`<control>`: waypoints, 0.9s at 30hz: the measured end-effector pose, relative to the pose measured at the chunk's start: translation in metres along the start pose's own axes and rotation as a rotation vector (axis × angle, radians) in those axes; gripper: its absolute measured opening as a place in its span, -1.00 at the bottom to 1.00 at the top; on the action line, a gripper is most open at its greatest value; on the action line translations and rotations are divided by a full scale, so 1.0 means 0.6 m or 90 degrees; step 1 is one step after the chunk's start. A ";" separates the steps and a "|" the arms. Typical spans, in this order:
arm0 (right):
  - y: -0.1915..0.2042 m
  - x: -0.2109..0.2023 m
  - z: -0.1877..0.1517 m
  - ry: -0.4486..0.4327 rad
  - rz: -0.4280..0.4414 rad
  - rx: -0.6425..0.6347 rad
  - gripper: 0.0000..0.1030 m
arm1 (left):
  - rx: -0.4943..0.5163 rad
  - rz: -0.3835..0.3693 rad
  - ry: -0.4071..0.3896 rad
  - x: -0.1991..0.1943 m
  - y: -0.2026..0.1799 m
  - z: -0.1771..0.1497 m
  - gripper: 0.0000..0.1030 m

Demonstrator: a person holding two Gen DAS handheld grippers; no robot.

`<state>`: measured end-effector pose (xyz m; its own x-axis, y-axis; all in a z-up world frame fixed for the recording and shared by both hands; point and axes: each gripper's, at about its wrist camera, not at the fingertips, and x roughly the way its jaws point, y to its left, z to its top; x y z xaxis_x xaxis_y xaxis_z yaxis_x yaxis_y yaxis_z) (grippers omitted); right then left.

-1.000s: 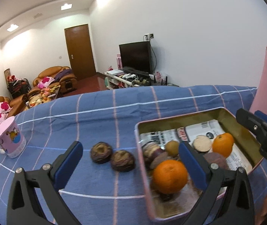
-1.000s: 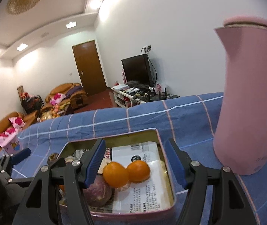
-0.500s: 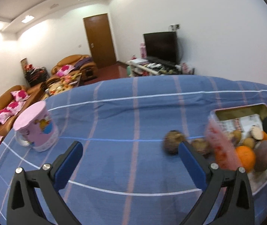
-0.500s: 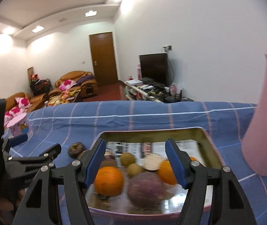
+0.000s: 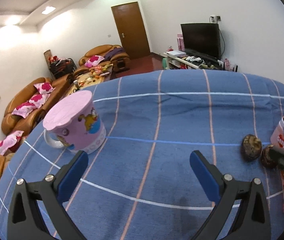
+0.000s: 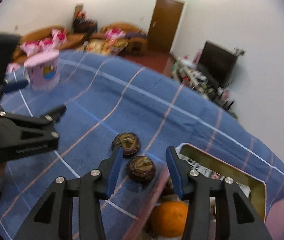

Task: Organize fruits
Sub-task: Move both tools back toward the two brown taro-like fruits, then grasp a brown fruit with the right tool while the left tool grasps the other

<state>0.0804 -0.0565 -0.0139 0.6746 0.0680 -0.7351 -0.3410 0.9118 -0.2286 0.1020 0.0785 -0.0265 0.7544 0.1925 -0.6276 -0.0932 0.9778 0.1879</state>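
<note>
Two dark brown wrinkled fruits lie on the blue checked cloth just left of the pink tin (image 6: 200,153). My right gripper (image 6: 145,168) hangs over the nearer fruit (image 6: 141,169). Its jaws are closing with that fruit between the blue pads, and a gap shows on both sides. The farther fruit (image 6: 126,144) sits just beyond the left pad. An orange (image 6: 169,218) shows in the tin, under the gripper. My left gripper (image 5: 139,170) stands open over bare cloth. Both fruits (image 5: 251,147) and the tin (image 5: 280,142) lie to its right.
A pink lidded mug (image 5: 74,124) stands on the cloth left of the left gripper. The left gripper (image 6: 38,98) fills the left side of the right wrist view. A pink jug (image 6: 281,210) stands at the lower right. Sofas, a door and a TV lie beyond the table.
Both grippers moved left. The left one went from the tin toward the mug. The right one left the tin's inside, rolled, and now straddles a dark fruit with narrower jaws.
</note>
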 end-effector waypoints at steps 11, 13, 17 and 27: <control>0.026 0.064 0.018 0.188 -0.002 -0.186 -0.23 | -0.024 -0.019 0.002 -0.003 0.015 0.004 1.00; 0.022 0.069 0.025 0.219 0.011 -0.190 -0.23 | -0.020 -0.021 0.002 -0.005 0.014 0.004 1.00; 0.024 0.070 0.035 0.249 0.010 -0.198 -0.32 | -0.019 -0.022 0.003 -0.003 0.011 0.006 1.00; -0.054 -0.035 0.023 0.021 0.030 0.068 -0.34 | -0.026 -0.087 -0.007 -0.011 -0.001 0.009 1.00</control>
<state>0.0862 -0.0817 0.0179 0.6376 0.0998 -0.7638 -0.2987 0.9460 -0.1257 0.1004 0.0761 -0.0182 0.7685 0.0566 -0.6374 -0.0154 0.9974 0.0700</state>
